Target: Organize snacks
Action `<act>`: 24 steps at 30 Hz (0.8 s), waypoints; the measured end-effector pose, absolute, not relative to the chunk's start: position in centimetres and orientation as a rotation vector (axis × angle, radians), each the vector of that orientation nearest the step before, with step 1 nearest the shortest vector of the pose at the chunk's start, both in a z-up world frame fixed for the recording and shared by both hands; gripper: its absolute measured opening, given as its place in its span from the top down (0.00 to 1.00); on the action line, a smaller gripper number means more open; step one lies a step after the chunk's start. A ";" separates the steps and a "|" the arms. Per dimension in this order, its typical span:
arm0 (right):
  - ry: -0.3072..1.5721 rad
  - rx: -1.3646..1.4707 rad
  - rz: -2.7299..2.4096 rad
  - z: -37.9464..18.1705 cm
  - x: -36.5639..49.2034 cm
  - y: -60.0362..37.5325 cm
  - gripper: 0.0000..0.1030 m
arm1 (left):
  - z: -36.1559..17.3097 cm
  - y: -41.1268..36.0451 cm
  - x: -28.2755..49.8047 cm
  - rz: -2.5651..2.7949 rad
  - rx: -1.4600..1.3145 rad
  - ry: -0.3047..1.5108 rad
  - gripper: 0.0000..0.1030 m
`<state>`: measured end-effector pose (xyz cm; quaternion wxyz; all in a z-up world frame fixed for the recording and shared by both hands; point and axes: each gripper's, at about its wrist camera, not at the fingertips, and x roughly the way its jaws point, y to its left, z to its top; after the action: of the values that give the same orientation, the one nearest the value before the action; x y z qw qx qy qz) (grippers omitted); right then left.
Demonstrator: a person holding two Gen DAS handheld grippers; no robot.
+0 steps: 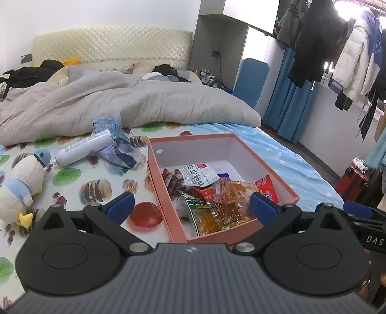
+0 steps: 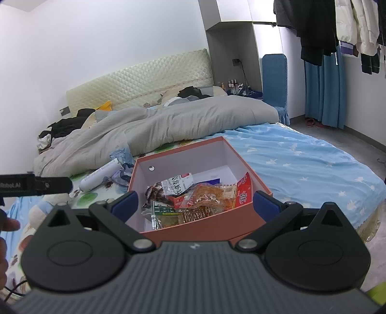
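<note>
- Both views are evenly and brightly lit by cool daylight.
- Blown-out glare is seen at the window (image 1: pixel 349 9), top right of the left view.
- Shadows are kept soft and faint.
- Straight lines are bent strongly toward the edges.
- Slight softness is noted at the corners.

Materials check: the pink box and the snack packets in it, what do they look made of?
Pink box: looks like rigid paperboard, matte salmon outside, white inside, with thin straight walls and crisp corners. Snack packets: apparently thin plastic film, glossy, partly clear, with crinkles, glare and contents showing through. The green packet shows a flat sealed edge.
</note>
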<state>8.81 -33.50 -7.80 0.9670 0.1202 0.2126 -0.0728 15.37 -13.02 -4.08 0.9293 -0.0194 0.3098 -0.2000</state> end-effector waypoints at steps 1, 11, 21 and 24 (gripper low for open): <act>0.429 0.243 -0.148 -7.8 8.8 -33.5 0.00 | -4.1 -13.0 15.4 -0.411 -0.041 0.638 0.00; 0.424 0.249 -0.159 -7.4 8.7 -33.8 0.00 | -4.4 -13.2 15.3 -0.393 -0.037 0.644 0.00; 0.424 0.250 -0.170 -7.3 8.7 -34.2 0.00 | -4.2 -13.1 15.1 -0.400 -0.047 0.632 0.00; 0.427 0.245 -0.169 -7.3 8.7 -34.0 0.00 | -4.2 -13.1 15.0 -0.397 -0.048 0.632 0.00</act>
<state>8.75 -33.96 -7.29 0.9664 0.1209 0.2109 -0.0834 15.01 -13.07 -4.21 0.9309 -0.0233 0.3087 -0.1939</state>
